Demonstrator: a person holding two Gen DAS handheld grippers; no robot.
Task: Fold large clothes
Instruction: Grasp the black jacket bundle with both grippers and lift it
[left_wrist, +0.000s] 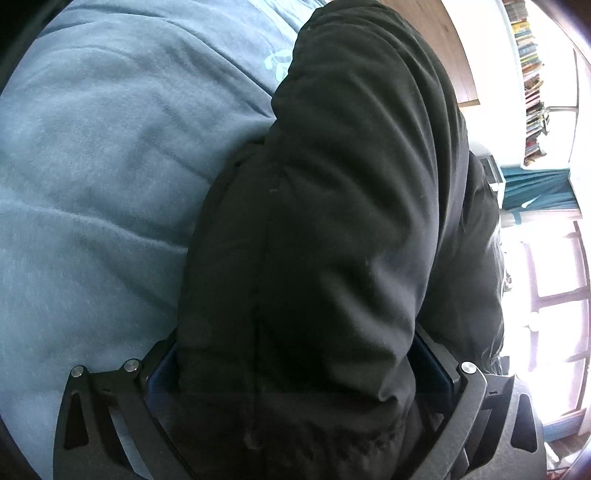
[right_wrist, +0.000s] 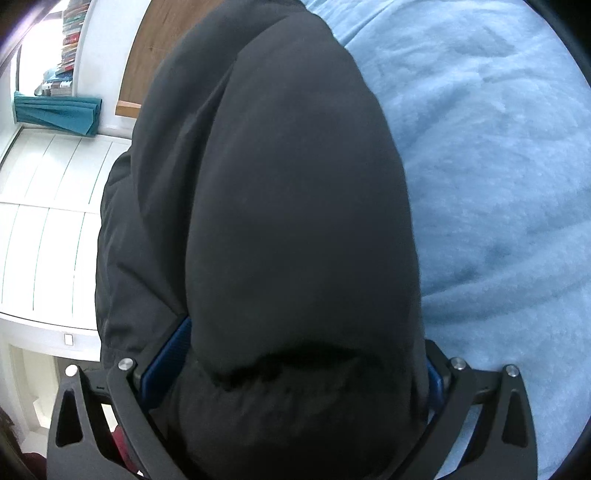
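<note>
A large black garment fills the middle of the left wrist view and hangs forward over a light blue blanket. My left gripper is shut on a thick bunch of the black garment, which hides the fingertips; blue pads show at the sides. In the right wrist view the same black garment bulges between the fingers. My right gripper is shut on it, with a blue pad pressed on the cloth. The light blue blanket lies to the right.
A wooden headboard and a bookshelf stand beyond the bed. A teal cloth lies on a white cabinet. A bright window is at the right of the left wrist view.
</note>
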